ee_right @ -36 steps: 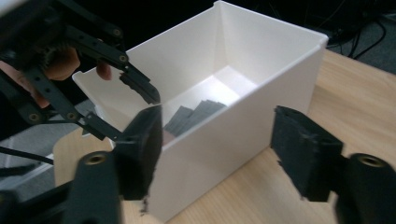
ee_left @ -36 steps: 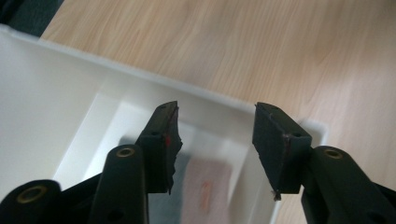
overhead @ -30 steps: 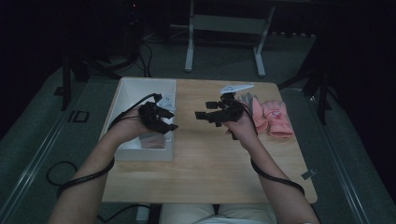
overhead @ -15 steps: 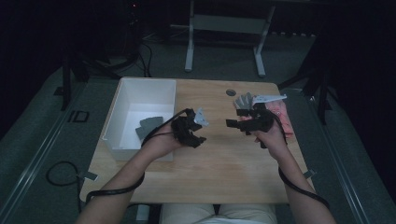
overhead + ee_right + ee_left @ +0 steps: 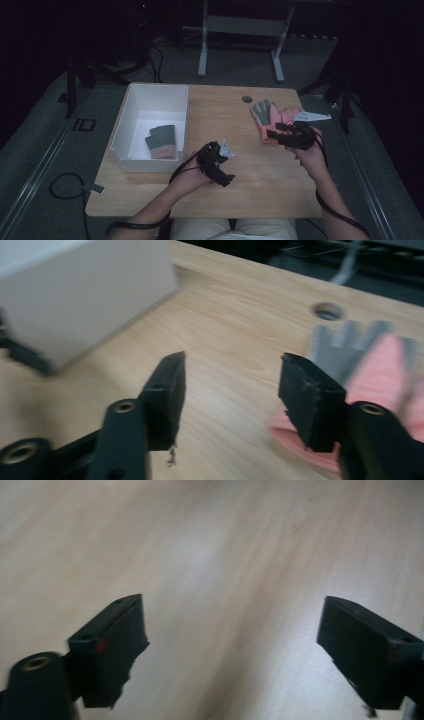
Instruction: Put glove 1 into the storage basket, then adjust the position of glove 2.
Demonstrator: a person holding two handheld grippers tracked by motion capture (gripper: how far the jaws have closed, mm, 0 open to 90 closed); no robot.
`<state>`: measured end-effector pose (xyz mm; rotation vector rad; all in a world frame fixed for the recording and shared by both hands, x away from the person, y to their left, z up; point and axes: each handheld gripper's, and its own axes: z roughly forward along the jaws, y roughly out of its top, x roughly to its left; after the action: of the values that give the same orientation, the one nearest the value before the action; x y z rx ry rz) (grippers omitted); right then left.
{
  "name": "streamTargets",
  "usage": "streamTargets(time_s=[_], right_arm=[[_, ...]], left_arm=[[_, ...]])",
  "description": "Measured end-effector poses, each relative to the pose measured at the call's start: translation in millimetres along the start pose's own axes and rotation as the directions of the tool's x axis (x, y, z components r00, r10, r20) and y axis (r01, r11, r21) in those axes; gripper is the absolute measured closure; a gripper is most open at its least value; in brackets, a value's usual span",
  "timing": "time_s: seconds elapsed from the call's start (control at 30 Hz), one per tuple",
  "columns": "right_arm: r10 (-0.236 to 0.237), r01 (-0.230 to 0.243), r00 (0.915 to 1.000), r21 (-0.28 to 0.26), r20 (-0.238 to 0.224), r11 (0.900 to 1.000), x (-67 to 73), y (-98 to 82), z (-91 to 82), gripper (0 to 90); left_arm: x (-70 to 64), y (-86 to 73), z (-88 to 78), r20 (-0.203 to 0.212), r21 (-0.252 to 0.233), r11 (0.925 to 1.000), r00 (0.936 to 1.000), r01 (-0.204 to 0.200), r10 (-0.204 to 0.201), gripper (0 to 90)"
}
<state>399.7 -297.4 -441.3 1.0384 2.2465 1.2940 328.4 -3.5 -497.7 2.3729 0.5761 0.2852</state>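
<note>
Wooden table (image 5: 260, 185); high view adds binned glove (image 5: 161, 142).

I see a dim high view, dark surround; both gripper views brighter, motion-blurred, glare patch on the table (image 5: 200, 555).

**Where things sit on my surface**

On my surface (image 5: 260, 170), the bin (image 5: 131, 107) stands at the left with a folded glove (image 5: 162, 142) in it. The glove pile (image 5: 272, 117) lies at the right, with a hole (image 5: 247, 99) just behind it.
</note>
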Motion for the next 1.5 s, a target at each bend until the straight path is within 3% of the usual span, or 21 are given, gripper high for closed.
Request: streamTargets(time_s=[0.03,0.1,0.17,0.2,0.23,0.27,0.37,0.4,0.47,0.63,0.7,0.83,0.9,0.93,1.07,1.13,1.3,1.43,1.5], right_arm=[[-0.003,0.003,0.9997,0.003,0.026,1.000,-2.7,-2.4,-0.5,46.4],[-0.005,0.003,0.9975,0.029,0.070,1.000,-9.1,-6.5,-0.1,47.8],[-0.007,0.004,0.9959,0.034,0.090,0.999,-12.2,-8.5,0.1,47.8],[0.001,-0.005,0.9934,0.038,0.114,0.999,-19.8,-12.3,1.1,48.1],[0.001,-0.005,0.9934,0.038,0.114,0.999,-19.8,-12.3,1.1,48.1],[-0.004,-0.002,0.9897,0.041,0.143,0.999,-25.2,-13.8,2.5,48.6],[-0.001,-0.005,0.9892,0.041,0.147,0.999,-28.0,-14.0,3.4,48.9],[0.006,-0.015,0.9835,0.050,0.181,0.999,-36.3,-12.8,6.6,52.0],[0.023,-0.034,0.9814,0.057,0.190,0.998,-41.6,-10.9,9.6,54.0],[0.023,-0.039,0.9803,0.081,0.196,0.996,-51.4,-3.6,26.9,56.9],[0.019,-0.039,0.9794,0.097,0.201,0.994,-56.1,-1.7,36.6,57.4],[0.009,-0.036,0.9784,0.127,0.206,0.991,-64.5,3.3,57.1,58.6],[0.006,-0.034,0.9787,0.132,0.205,0.991,-66.6,5.0,62.3,59.1],[0.006,-0.036,0.9795,0.146,0.201,0.989,-70.6,9.0,74.3,59.8],[0.009,-0.044,0.9794,0.170,0.202,0.984,-76.7,13.0,92.0,61.0],[-0.009,-0.040,0.9715,0.201,0.237,0.979,-78.1,13.5,99.0,61.8],[0.017,-0.073,0.9713,0.228,0.237,0.971,-84.0,8.7,113.9,62.4],[0.010,-0.080,0.9662,0.264,0.258,0.961,-86.8,5.0,123.9,63.8],[-0.005,-0.081,0.9613,0.299,0.275,0.951,-89.0,-1.4,133.6,63.2]], left_arm=[[0.0,0.0,0.0,0.000,0.000,1.0000,1.0000,0.000,0.000,2.4],[-6.8,-12.8,12.6,-0.050,-0.002,0.9996,0.9983,0.028,-0.028,1.9],[-6.8,-12.8,12.6,-0.050,-0.002,0.9996,0.9983,0.028,-0.028,1.6],[-9.8,-27.4,19.3,-0.094,-0.054,0.9960,0.9927,0.071,-0.076,1.4],[-9.8,-27.4,19.3,-0.094,-0.054,0.9960,0.9927,0.071,-0.076,1.4],[-10.2,-31.2,20.2,-0.095,-0.066,0.9943,0.9914,0.084,-0.090,1.4],[-11.8,-38.4,21.8,-0.111,-0.087,0.9905,0.9870,0.106,-0.116,1.4],[-13.6,-47.1,22.1,-0.110,-0.123,0.9819,0.9814,0.144,-0.157,1.4],[-16.2,-53.1,22.1,-0.117,-0.141,0.9768,0.9771,0.161,-0.178,1.4],[-23.3,-62.3,25.8,-0.150,-0.121,0.9817,0.9750,0.147,-0.165,1.0],[-26.6,-65.3,26.2,-0.169,-0.117,0.9819,0.9713,0.149,-0.167,1.0],[-30.8,-70.4,26.1,-0.168,-0.145,0.9729,0.9646,0.180,-0.203,1.0],[-31.5,-71.4,26.1,-0.174,-0.146,0.9729,0.9636,0.179,-0.203,1.0],[-32.8,-73.1,26.4,-0.172,-0.154,0.9696,0.9611,0.191,-0.216,1.0],[-34.0,-74.9,27.5,-0.185,-0.146,0.9711,0.9590,0.189,-0.214,1.0],[-33.9,-75.9,26.9,-0.197,-0.153,0.9698,0.9559,0.190,-0.218,1.0],[-33.8,-76.3,26.9,-0.198,-0.156,0.9707,0.9569,0.183,-0.212,1.0],[-34.7,-75.7,27.7,-0.194,-0.153,0.9732,0.9604,0.172,-0.200,1.0],[-35.3,-76.2,28.8,-0.196,-0.148,0.9754,0.9619,0.163,-0.190,1.0]])
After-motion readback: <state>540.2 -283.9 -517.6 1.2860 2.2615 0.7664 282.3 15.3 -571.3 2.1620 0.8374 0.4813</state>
